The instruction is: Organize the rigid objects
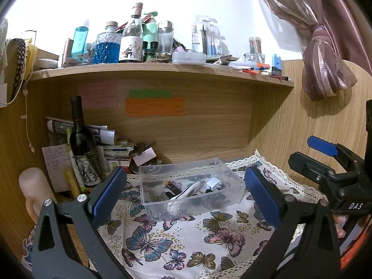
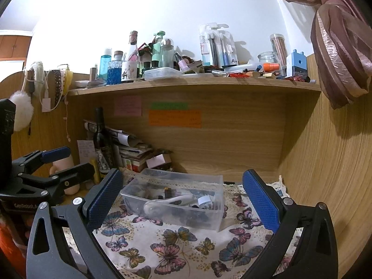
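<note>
at my 9 o'clock the dark wine bottle (image 1: 80, 144) stands upright against a stack of papers (image 1: 93, 131), packed close, so there is little room on that side. my left gripper (image 1: 186, 186) is spread wide and carries nothing, hovering above the butterfly cloth (image 1: 186, 239). at 12 o'clock, just ahead of it, sits the clear plastic bin (image 1: 190, 186) on the cloth, already holding a white tool and several small dark pieces; i can't make out exactly what they are through the plastic. so i judge some sorting is done, and with no loose items on the cloth, what remains is unclear. above, the shelf (image 1: 162, 69) is crowded with bottles. my right gripper (image 2: 183, 197) is also wide apart and bare, facing the same bin (image 2: 176, 200). at 3 o'clock the wooden side panel (image 2: 325, 162) closes in near the cloth's lace edge, but the cloth in front of the bin gives open room.
</note>
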